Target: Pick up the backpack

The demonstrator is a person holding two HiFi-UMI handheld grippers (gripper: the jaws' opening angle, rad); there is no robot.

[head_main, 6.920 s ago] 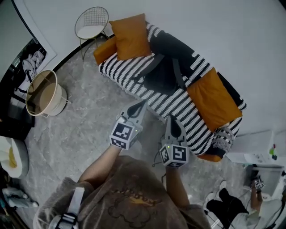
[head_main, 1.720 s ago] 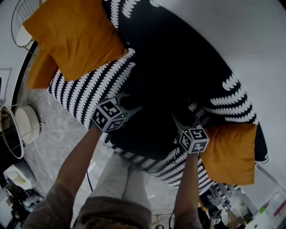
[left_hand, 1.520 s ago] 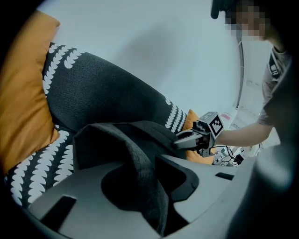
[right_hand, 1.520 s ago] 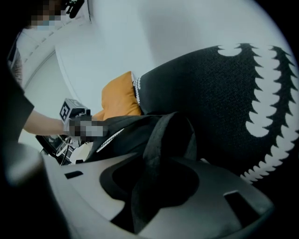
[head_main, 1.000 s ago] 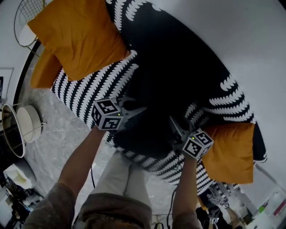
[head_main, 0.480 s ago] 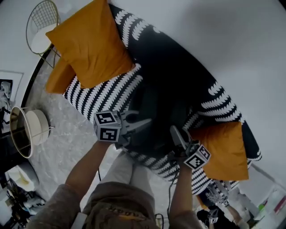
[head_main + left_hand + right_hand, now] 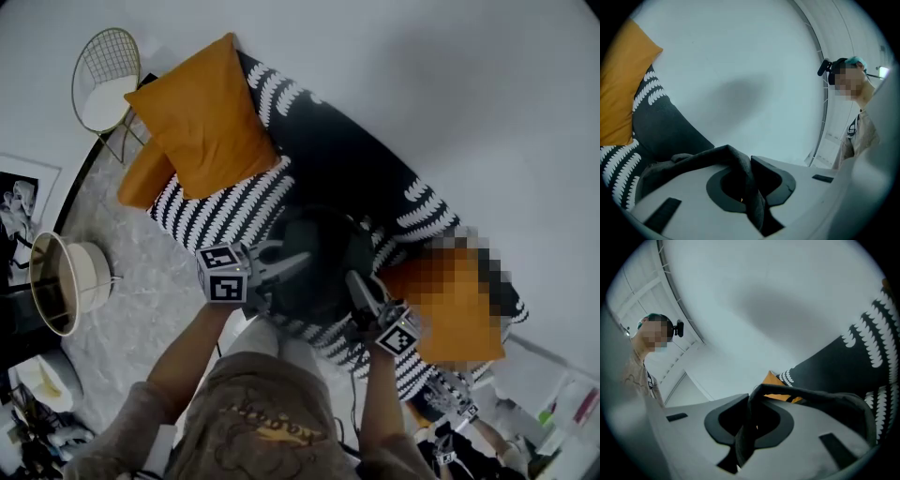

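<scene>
The dark backpack [image 7: 319, 262] hangs in the air in front of the striped sofa [image 7: 234, 211], held up between both grippers in the head view. My left gripper [image 7: 298, 261] is shut on a dark strap [image 7: 740, 178] of the backpack, which runs between its pads in the left gripper view. My right gripper [image 7: 356, 286] is shut on the other strap [image 7: 750, 427], which loops over its jaws in the right gripper view. Most of the bag's body is hidden from both gripper views.
Orange cushions [image 7: 202, 122] lie on the black-and-white sofa. A wire chair [image 7: 103, 84] stands at the far left and a round basket [image 7: 66, 286] sits on the marble floor. A person [image 7: 855, 112] with a headset stands by the white wall. Clutter sits at the bottom right.
Both grippers have risen with the straps in them, and the backpack has come up off the sofa. The sofa looks smaller and farther below.
</scene>
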